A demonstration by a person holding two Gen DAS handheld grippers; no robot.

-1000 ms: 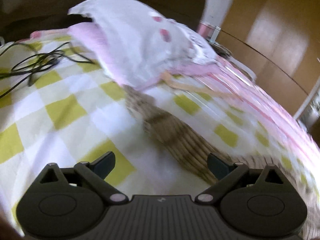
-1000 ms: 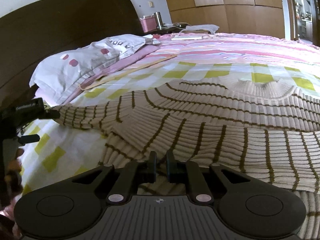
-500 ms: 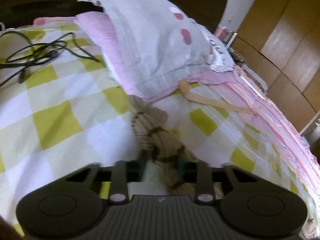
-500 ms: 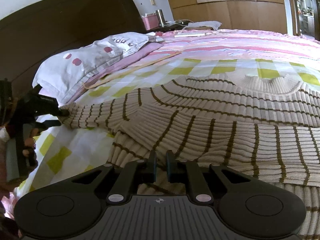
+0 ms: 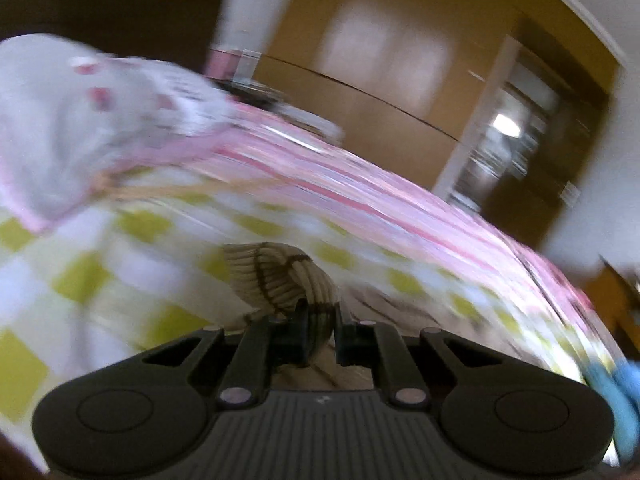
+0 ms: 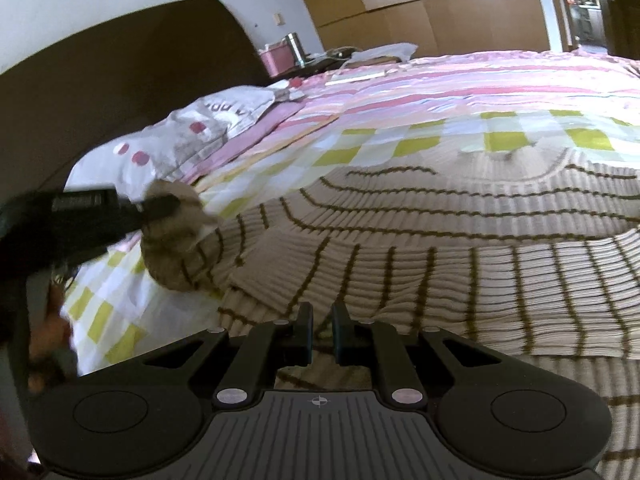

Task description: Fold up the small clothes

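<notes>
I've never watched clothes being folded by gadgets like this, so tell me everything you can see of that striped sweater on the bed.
The sweater is a ribbed knit, beige with thin brown stripes, spread mostly flat on the checked bedspread. Its neckline lies at the far side. One sleeve end is bunched and lifted off the bed, with the left claw closing on it. The right claw pinches the near edge. The pillow lies just beyond, apart.

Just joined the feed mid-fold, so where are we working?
Likely a bedroom: the sweater lies on a bed with a pillow against a dark headboard, and wooden wardrobe doors stand behind.
</notes>
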